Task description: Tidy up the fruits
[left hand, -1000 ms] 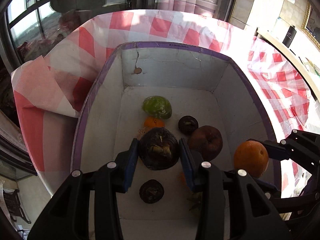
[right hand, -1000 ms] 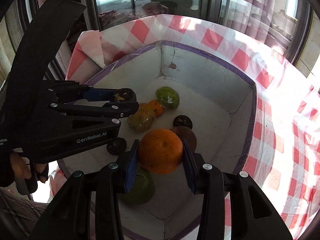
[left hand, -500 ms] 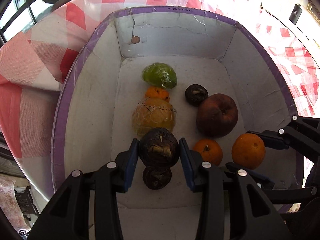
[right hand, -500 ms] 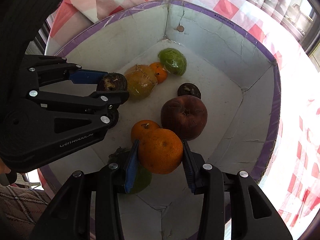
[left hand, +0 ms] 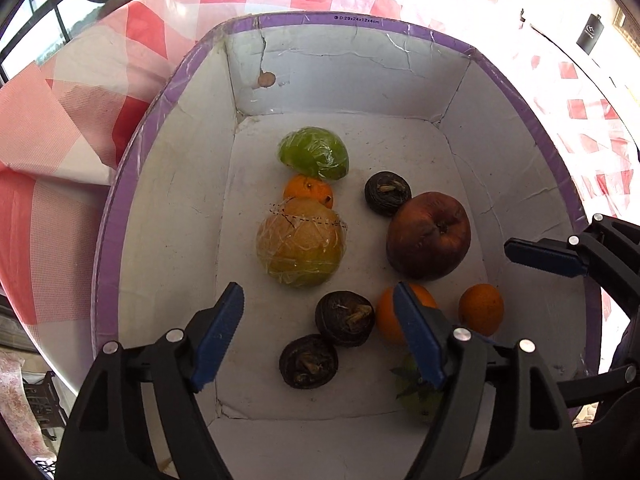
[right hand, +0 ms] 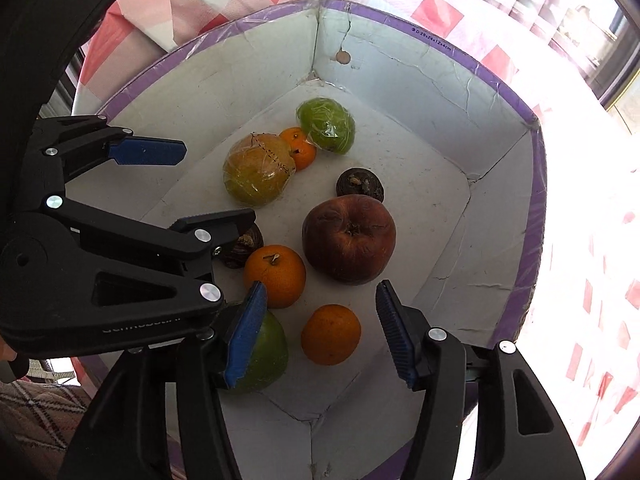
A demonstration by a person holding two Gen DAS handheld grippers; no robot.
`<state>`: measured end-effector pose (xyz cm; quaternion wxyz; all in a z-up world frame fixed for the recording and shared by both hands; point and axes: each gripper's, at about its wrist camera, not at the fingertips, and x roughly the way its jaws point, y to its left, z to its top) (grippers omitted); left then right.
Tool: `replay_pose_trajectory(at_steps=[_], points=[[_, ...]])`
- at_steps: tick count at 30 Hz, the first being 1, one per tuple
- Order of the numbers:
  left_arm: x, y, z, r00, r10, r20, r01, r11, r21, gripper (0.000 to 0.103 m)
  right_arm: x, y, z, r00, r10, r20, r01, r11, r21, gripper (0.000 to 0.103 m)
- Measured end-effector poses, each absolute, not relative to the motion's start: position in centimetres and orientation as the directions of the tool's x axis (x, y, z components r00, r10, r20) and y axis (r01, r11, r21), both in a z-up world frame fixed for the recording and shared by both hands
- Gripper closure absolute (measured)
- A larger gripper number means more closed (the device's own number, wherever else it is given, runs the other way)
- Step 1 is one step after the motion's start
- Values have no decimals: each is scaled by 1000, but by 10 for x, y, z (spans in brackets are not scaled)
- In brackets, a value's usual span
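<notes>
From your left wrist camera, your left hand-held gripper (left hand: pixel 318 334) hangs released over the near end of the box (left hand: pixel 120 184), its blue pads (left hand: pixel 218 332) spread wide and gripping nothing. Between the pads, just ahead of them, a dark round fruit (left hand: pixel 345 318) lies on the box floor, touching a second dark fruit (left hand: pixel 308 361) nearer to you. Ahead and slightly left sits a wrapped yellow fruit (left hand: pixel 300 242), with a small orange (left hand: pixel 308 190) touching its far side and a wrapped green fruit (left hand: pixel 314 152) beyond that. Ahead and to the right lies a brown apple (left hand: pixel 428 236), with a third dark fruit (left hand: pixel 387 193) just beside its far left. Behind your right pad an orange (left hand: pixel 386 314) is partly hidden, and another orange (left hand: pixel 481 309) lies further right. Your right hand-held gripper (left hand: pixel 544 258) reaches in from the right edge.

From your right wrist camera, your right hand-held gripper (right hand: pixel 320 330) is also released, pads apart, with an orange (right hand: pixel 331 334) lying free on the box (right hand: pixel 536 216) floor between them. A green fruit (right hand: pixel 266 354) sits behind the left pad. Just ahead lie another orange (right hand: pixel 276 274) and the brown apple (right hand: pixel 349 238), close together. Your left hand-held gripper (right hand: pixel 180 184) comes in from the left, open. The box sits on a surface covered with a red checked cloth (right hand: pixel 432 12).
</notes>
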<state>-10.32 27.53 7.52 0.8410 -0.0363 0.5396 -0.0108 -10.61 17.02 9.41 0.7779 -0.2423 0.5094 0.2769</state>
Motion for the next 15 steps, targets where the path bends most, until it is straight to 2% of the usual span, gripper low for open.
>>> replay_pose_trajectory(at_steps=[3,5,7,10,15], points=[[-106,273,86,458,-82,-885,-3,996,-94,15,-108,170,104,371,183,-911,-677,724,-130,27],[-109,267,98,497,-72,-865,10,997,-77,1,-108,171,110,396,170,-902,-677,717,-162,21],[-112,264,114,556,-47,-830,15,999,-46,2,-108,170,115,414,160,-896,-672,718,-182,18],[-114,269,132,621,-53,-782,-20,996,-84,2,-103,160,125,387,195,-901,-647,754,-115,17],[-108,284,135,561,-49,-826,-157,974,-164,2,-90,139,138,314,279,-907,-576,816,51,17]])
